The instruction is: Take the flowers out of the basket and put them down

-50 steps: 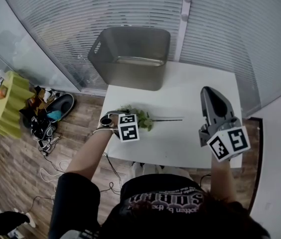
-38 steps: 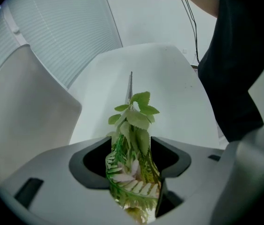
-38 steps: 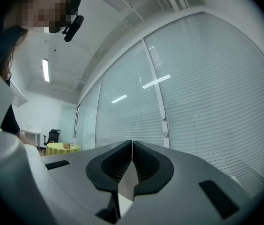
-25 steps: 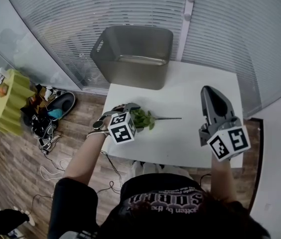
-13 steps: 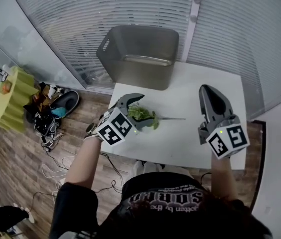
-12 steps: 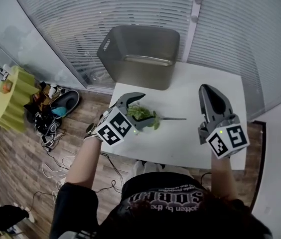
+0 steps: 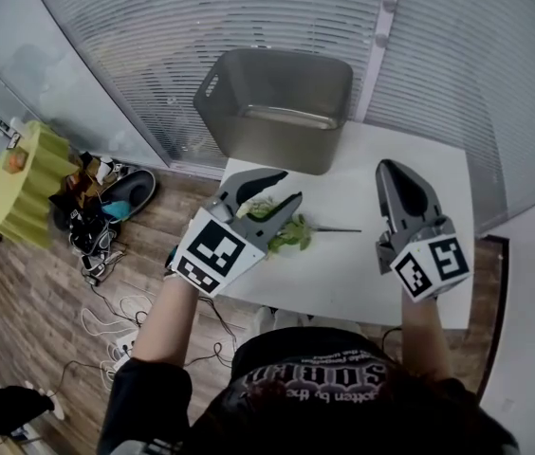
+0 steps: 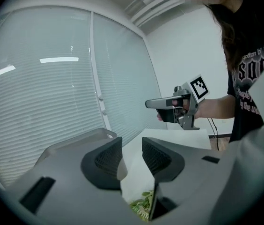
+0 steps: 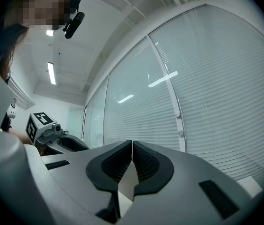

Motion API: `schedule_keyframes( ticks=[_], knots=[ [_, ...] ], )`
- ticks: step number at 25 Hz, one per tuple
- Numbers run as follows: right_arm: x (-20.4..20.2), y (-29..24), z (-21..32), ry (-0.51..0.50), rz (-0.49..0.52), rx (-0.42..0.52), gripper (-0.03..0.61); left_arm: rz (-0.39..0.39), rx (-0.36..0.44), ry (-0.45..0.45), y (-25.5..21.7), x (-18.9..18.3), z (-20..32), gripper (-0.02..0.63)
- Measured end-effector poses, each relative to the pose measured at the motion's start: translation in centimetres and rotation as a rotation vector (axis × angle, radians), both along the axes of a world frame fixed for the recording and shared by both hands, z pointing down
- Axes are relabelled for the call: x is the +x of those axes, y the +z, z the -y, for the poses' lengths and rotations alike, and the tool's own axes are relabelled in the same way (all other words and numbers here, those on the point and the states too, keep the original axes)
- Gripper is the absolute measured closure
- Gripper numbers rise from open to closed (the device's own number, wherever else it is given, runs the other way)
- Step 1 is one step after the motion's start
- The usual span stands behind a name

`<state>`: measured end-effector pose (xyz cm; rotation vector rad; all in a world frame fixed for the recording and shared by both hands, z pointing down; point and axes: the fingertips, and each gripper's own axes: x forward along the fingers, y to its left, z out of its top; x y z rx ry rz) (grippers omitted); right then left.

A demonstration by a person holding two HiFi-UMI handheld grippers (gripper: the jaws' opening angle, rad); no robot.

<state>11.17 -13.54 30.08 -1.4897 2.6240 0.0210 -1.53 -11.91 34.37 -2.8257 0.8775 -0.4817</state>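
Now the left tongs (image 7: 282,186) are hovering above the desk (image 7: 362,273), raised over its left edge and pointing toward the basket (image 7: 277,140). Their jaws have just been closing and are standing a narrow gap apart, gripping nothing; only bare desk is showing through the gap.

The flowers (image 7: 291,235) are lying flat on the desk, out of the basket. The leafy head is sitting near the left edge, partly under the left tongs. The thin stem is reaching right toward the middle of the desk.

The right tongs (image 7: 393,169) are hanging over the right half of the desk, well apart from the flowers. Their jaws are pressing together with nothing between them.

The basket is standing at the far left corner, close against the blinds (image 7: 201,27). From the head view its near wall seems to be running along the desk's far edge.

Open room is lying mostly on the right: a broad bare stretch is running from the stem tip past the right tongs to the right edge. A bare strip is also running along the near edge, in front of the person. Between the basket and the flowers a clear band of desk is showing. Beyond the left edge the floor (image 7: 78,330) is dropping away, with cables (image 7: 97,263) scattered over it.
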Motion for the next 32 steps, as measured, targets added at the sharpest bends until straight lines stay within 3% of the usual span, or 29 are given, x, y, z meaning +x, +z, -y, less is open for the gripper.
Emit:
schedule_keyframes(
  ticks=[4, 13, 20, 32],
  knots=[
    [-0.4, 0.1, 0.5, 0.001, -0.004, -0.004, 0.549, -0.076, 0.068, -0.051, -2.0, -0.3, 0.1, 0.512],
    [-2.0, 0.1, 1.7, -0.021, -0.008, -0.002, 0.549, -0.163, 0.086, -0.199, -3.6, -2.3, 2.1, 0.611],
    [-3.0, 0.0, 2.7, -0.022, -0.016, -0.005, 0.549, -0.272, 0.085, -0.374, -4.6, -5.8, 3.9, 0.611],
    [-4.7, 0.2, 4.4, -0.012, -0.024, -0.012, 0.549, -0.34, 0.006, -0.521, -3.1, -9.4, 5.5, 0.611]
  ],
)
